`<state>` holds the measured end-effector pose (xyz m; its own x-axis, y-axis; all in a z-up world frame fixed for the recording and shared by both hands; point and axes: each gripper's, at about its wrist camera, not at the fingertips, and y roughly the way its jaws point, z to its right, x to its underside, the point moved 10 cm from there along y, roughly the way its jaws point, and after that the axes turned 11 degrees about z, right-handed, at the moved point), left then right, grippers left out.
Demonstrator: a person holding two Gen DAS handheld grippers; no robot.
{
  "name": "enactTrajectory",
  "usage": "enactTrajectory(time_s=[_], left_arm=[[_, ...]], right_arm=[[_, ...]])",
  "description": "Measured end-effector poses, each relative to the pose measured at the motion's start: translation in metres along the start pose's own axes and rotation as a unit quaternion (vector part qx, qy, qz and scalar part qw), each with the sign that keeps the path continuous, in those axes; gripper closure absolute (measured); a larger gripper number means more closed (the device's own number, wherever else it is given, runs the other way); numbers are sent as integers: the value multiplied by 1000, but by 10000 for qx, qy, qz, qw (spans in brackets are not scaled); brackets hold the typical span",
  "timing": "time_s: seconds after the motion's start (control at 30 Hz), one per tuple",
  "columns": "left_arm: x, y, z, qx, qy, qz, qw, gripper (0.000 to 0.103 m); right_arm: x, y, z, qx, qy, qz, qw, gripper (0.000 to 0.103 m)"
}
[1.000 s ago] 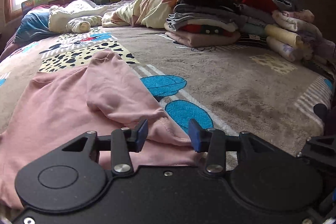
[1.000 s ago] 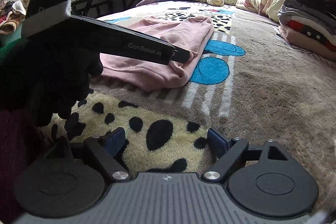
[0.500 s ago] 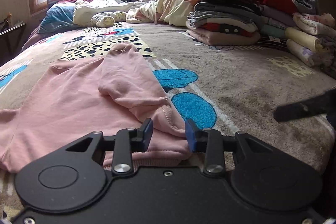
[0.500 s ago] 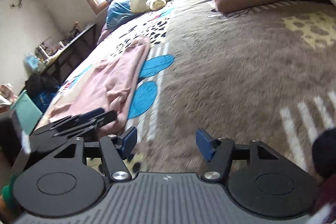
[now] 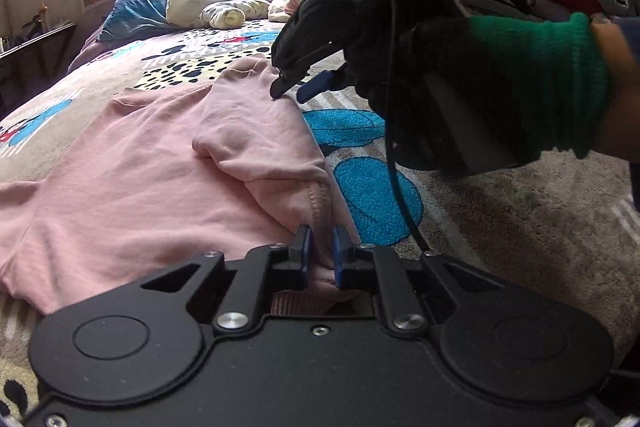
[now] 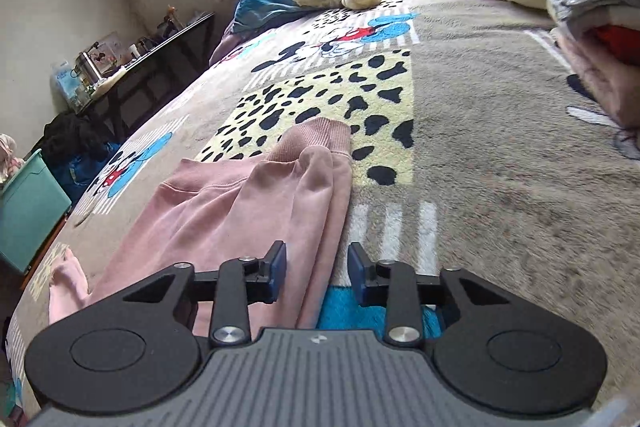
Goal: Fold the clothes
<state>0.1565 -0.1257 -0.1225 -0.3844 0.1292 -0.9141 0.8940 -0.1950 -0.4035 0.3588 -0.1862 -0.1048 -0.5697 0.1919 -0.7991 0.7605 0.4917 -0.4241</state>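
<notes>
Fingers of the left gripper pinch the pink sweatshirt's near edge while the right gripper hovers open over its far side, likely readying a paired lift-and-fold.

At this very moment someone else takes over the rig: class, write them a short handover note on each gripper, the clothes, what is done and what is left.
Left gripper: shut on the near edge of the pink sweatshirt.
Right gripper: open, over the sweatshirt's right edge near the far cuff, gripping nothing.
The sweatshirt lies flat on the bed blanket, one sleeve folded in across it.
Folded clothes stack sits at the far right.
Done: first sleeve fold. Left: probably close the right gripper on the edge, fold over, add to the stack.
</notes>
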Motion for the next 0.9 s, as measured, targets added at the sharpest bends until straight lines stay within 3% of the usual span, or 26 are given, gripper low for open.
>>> enactTrajectory(time_s=[0.03,0.2,0.27,0.4,0.57,0.7,0.8,0.83,0.9], left_arm=[[1,0,-1,14,-33,-11,10000,94],[4,-2,-2,-36,-252,-73,9996,96],[4,-2,-2,-70,-353,-98,9993,96],[-11,-16,-11,17,-501,40,9987,95],[-31,-31,-28,10,-553,309,9980,95],[-37,-8,-40,226,-550,420,9973,95],[-38,12,-37,516,-393,500,9966,95],[-25,24,-34,555,-271,118,9980,95],[-16,28,-30,512,-7,-88,9986,95]], right_arm=[[2,6,0,-58,-36,-103,9999,95],[-6,11,2,-92,-260,84,9996,97],[-5,17,9,24,-179,63,9998,97],[-10,18,7,349,-608,181,9974,85],[-39,-31,-4,388,-918,951,9905,81],[-32,-79,-22,110,-909,1244,9880,81],[-12,-97,-22,-15,-535,1165,9917,81],[-6,-100,-21,-44,-466,1109,9927,81],[10,-99,-23,-209,-192,901,9955,81]])
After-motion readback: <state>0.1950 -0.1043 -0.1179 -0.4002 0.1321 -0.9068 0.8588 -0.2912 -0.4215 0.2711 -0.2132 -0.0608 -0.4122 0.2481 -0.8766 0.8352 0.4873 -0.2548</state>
